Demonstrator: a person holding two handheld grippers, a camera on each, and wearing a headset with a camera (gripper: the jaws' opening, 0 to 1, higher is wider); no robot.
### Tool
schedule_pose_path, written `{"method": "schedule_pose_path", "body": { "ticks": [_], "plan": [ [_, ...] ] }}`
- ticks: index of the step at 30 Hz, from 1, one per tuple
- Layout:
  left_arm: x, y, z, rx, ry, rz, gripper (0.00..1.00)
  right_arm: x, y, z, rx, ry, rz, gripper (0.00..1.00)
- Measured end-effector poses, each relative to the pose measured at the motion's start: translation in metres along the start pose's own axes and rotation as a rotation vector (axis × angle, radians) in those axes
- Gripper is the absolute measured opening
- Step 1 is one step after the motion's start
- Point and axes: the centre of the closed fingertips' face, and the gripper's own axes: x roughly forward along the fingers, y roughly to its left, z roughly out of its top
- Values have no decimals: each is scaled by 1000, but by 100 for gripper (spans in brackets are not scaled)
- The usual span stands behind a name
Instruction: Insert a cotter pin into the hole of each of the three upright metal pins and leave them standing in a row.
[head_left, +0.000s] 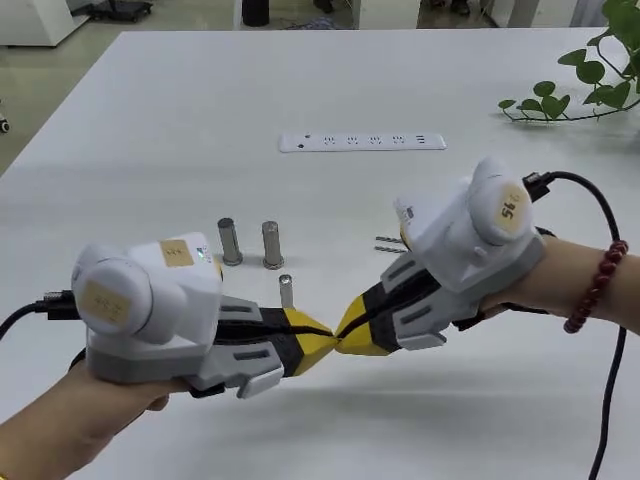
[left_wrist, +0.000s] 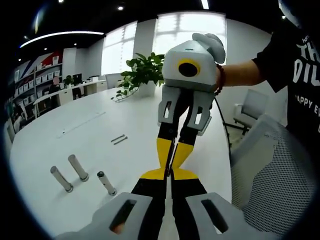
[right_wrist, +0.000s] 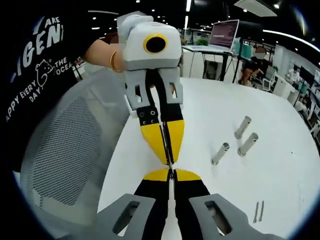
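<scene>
My left gripper (head_left: 328, 338) and right gripper (head_left: 346, 338), each pressed closed, meet tip to tip above the white table (head_left: 180, 120), metal pins (head_left: 272, 245) just beyond, power strip (head_left: 362, 142) and plant (head_left: 590, 75) farther ahead

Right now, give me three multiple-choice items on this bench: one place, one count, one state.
1. Where do the loose cotter pins lie?
A in a tray
B flat on the table, beside the right gripper
C inside a box
2. How many metal pins stand upright?
A two
B three
C five
3. The grippers' jaws are:
A both wide open
B both shut, tips meeting
C one open, one shut

Answers: B, they lie on bare tabletop; B, three stand close together; B, the yellow tips of the left gripper and the right gripper touch.
</scene>
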Motion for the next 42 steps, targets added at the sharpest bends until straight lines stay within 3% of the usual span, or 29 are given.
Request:
{"method": "schedule_pose_path", "body": {
  "ticks": [6, 14, 25, 29, 31, 35, 38, 42],
  "plan": [
    [3, 2, -2, 13, 10, 12, 0, 2, -2, -5, -78, 74, -11, 0],
    [5, 10, -7, 24, 29, 49, 0, 4, -8, -12, -64, 107, -16, 0],
    [-2, 38, -22, 16, 60, 186, 4, 4, -20, -30, 2, 215, -47, 0],
    [-6, 50, -24, 1, 54, 259, 5, 3, -27, -30, 24, 235, -57, 0],
    [-8, 59, -24, 26, 48, 310, 5, 2, -32, -30, 36, 252, -70, 0],
    [-10, 68, -26, 16, 51, 351, 8, 2, -43, -36, 98, 297, -91, 0],
    [-11, 71, -27, 12, 51, 368, 9, 2, -48, -39, 105, 320, -94, 0],
    [-13, 81, -29, 5, 47, 427, 12, 3, -52, -43, 80, 353, -97, 0]
  ]
}}
